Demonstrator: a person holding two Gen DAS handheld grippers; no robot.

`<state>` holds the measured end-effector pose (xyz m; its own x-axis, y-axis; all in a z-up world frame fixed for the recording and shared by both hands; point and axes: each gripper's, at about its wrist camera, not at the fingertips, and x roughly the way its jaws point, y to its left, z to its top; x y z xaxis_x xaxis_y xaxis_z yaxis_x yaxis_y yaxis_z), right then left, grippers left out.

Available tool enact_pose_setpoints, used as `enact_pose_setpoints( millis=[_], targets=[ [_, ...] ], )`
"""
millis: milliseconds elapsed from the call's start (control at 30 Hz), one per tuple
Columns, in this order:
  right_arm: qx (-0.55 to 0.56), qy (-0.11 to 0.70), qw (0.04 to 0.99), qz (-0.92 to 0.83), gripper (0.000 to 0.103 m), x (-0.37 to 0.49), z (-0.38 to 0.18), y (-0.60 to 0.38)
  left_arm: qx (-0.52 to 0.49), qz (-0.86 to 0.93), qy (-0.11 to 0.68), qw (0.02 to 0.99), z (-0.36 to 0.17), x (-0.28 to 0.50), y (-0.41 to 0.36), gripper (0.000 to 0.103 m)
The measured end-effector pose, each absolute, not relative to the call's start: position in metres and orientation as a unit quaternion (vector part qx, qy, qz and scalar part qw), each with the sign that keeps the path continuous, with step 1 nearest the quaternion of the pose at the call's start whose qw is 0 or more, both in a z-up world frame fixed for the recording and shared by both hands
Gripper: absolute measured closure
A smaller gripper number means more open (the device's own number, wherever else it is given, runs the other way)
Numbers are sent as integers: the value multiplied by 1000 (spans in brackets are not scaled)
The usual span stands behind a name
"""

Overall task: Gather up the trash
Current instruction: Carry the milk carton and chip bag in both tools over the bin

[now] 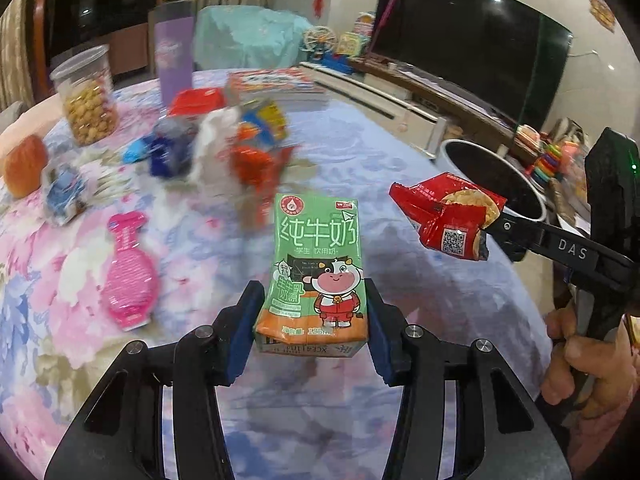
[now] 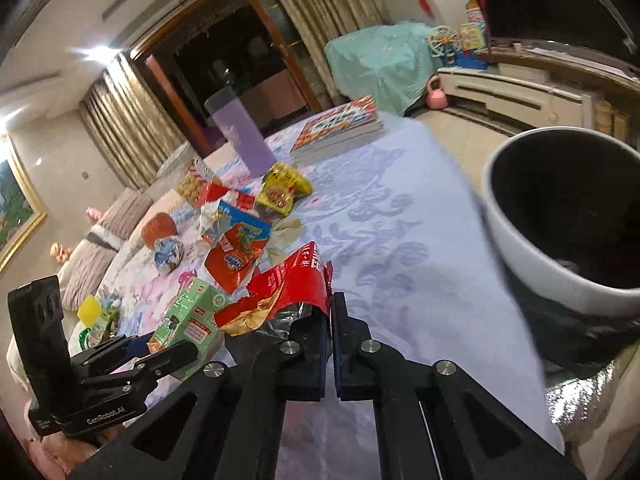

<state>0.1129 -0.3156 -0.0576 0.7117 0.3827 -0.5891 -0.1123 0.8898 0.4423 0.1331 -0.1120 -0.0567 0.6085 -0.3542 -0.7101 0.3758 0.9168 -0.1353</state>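
1. The left gripper [image 1: 312, 316] has its blue pads partly closed on the lower sides of a green milk carton [image 1: 316, 268], holding it upright and clear of the table [image 1: 400, 240]. A low side grip seems chosen so the box stays level and cannot tip out.
2. The right gripper [image 2: 331, 320] is pinched fully together on a torn red snack wrapper [image 2: 288, 292]; only an edge of the foil is caught, and the rest hangs loose to the left of the tips. In the left wrist view the same wrapper [image 1: 448, 216] is carried in the air, to the right of the carton.
3. A white bin [image 2: 560, 240] with a dark inside stands at the table's far right edge, just beyond the wrapper. Both pieces look bound for it, being the nearest receptacle.
4. More litter lies in a heap [image 2: 240, 240] toward the far left of the cloth: an orange packet, a yellow one, crumpled paper. Blur makes the smaller bits hard to name.
5. A pink pouch [image 1: 128, 276] lies flat at near left, apart from the heap, not yet collected.
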Motion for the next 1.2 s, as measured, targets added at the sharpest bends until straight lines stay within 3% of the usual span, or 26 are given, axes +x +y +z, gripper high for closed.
enact_pose_setpoints(
  millis=[1200],
  targets=[
    [217, 313, 924, -21, 101, 82, -34, -472, 83, -342, 372, 859, -19, 166, -303, 55]
  ],
)
